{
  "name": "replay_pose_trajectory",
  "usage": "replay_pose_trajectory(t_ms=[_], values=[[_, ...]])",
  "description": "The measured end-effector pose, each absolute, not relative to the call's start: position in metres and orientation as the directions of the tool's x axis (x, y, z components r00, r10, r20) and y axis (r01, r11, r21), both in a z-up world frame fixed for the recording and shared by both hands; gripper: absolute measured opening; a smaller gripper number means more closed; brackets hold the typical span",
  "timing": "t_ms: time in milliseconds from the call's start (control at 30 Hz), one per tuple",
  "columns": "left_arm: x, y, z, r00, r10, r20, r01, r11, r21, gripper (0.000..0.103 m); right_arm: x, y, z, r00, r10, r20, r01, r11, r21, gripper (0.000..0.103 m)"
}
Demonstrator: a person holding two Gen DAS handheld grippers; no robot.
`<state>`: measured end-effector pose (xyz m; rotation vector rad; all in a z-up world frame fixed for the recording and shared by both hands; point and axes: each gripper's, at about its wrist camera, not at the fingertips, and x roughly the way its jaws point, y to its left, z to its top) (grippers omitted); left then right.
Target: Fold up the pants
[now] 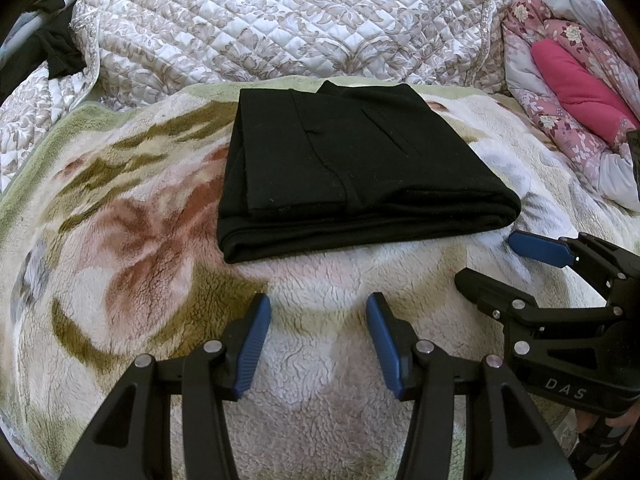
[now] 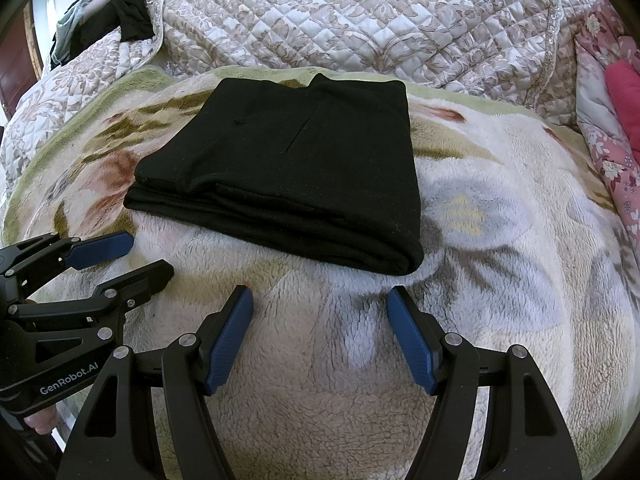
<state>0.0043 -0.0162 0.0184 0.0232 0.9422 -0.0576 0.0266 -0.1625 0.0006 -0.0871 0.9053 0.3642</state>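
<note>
The black pants (image 1: 352, 168) lie folded into a thick rectangular stack on a fleecy floral blanket (image 1: 132, 236); the right wrist view shows the same pants (image 2: 296, 168) ahead and slightly left. My left gripper (image 1: 318, 304) hovers just short of the stack's near edge, open, with only blanket between its blue pads. My right gripper (image 2: 320, 296) is also open and holds nothing, close to the stack's near right corner. Each gripper shows in the other's view: the right gripper (image 1: 496, 260) at the right edge, the left gripper (image 2: 148, 256) at the left edge. Neither touches the pants.
A quilted beige bedspread (image 1: 280, 20) rises behind the blanket. A pink floral quilt with a magenta cushion (image 1: 580, 88) lies at the far right. Dark clothes (image 2: 124, 12) are heaped at the far left. Part of a person's hand (image 2: 40, 420) holds the left gripper's handle.
</note>
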Motion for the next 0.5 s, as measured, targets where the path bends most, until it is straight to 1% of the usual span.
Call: replay_pose_trajectory(t_ms=[500], values=[[0.0043,-0.0139,0.0187,0.589,-0.038,-0.807,0.057,0.998,-0.006,0.053,0.0288,-0.1646,0.0007,0.566,0.274,-0.777,-0.349,0.934,0.075,0.07]])
